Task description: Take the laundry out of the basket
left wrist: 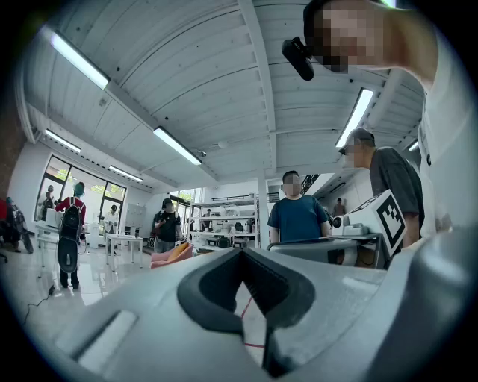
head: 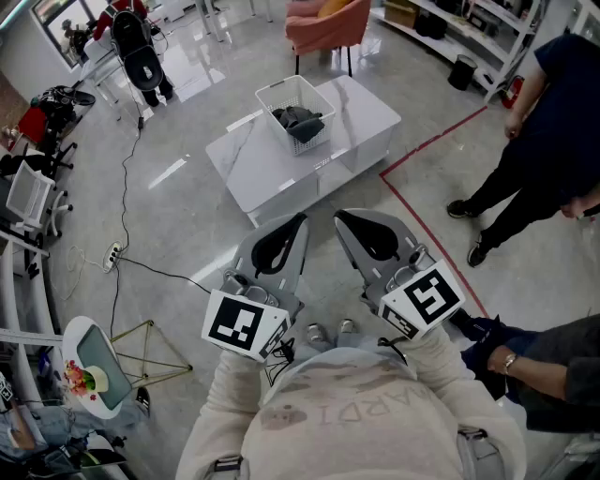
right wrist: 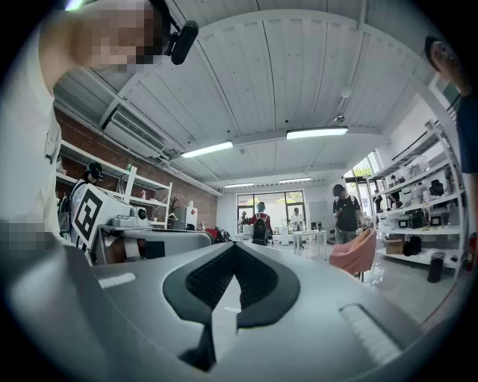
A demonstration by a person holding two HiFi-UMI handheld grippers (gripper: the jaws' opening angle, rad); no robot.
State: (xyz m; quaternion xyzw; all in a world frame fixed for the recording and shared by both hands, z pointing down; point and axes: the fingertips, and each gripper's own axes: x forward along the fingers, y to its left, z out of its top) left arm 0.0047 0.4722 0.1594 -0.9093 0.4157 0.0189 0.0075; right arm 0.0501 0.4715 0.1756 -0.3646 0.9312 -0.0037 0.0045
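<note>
A white wire basket (head: pixel 292 103) stands on a low white table (head: pixel 352 117) in the head view, well ahead of me. Dark grey laundry (head: pixel 298 120) lies bunched inside it. My left gripper (head: pixel 298 221) (left wrist: pixel 243 252) and right gripper (head: pixel 341 217) (right wrist: pixel 234 246) are held side by side close to my chest, short of the table and pointing toward it. Each has its jaws shut tip to tip with nothing between them. Both gripper views look out level across the room, and neither shows the basket.
A person in dark clothes (head: pixel 539 131) stands right of the table, and another person's sleeve and hand (head: pixel 534 366) is at the lower right. A red floor line (head: pixel 427 145) runs past the table. A pink armchair (head: pixel 323 23) sits behind it. A cable (head: pixel 125 187) trails along the left floor.
</note>
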